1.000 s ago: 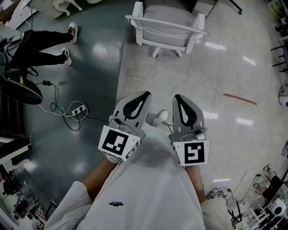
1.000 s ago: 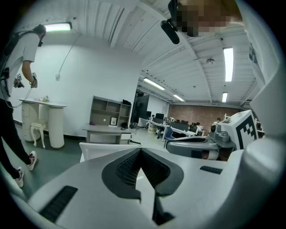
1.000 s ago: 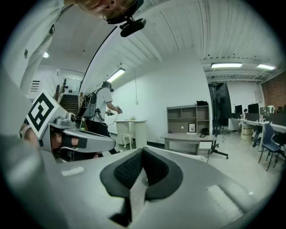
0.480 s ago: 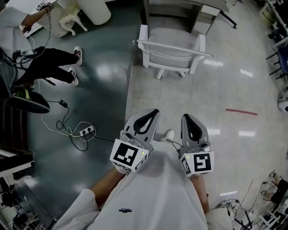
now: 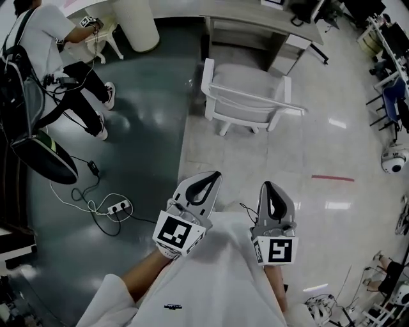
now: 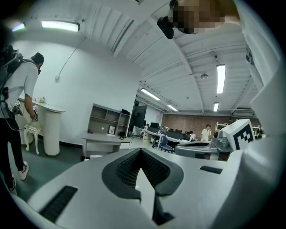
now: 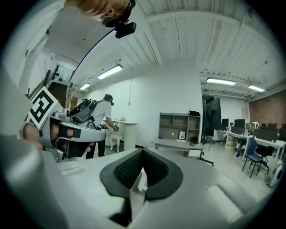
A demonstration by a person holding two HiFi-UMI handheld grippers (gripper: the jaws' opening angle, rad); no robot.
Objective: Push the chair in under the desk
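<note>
Ahead on pale floor: white chair (image 5: 246, 96), backrest toward wearer, seat facing desk (image 5: 255, 14), not yet tucked under. Left gripper (image 5: 213, 175), right gripper (image 5: 271, 186) both closed, empty, well apart from chair. Probably best: step closer, press both on backrest rail, push evenly, straight.
</note>
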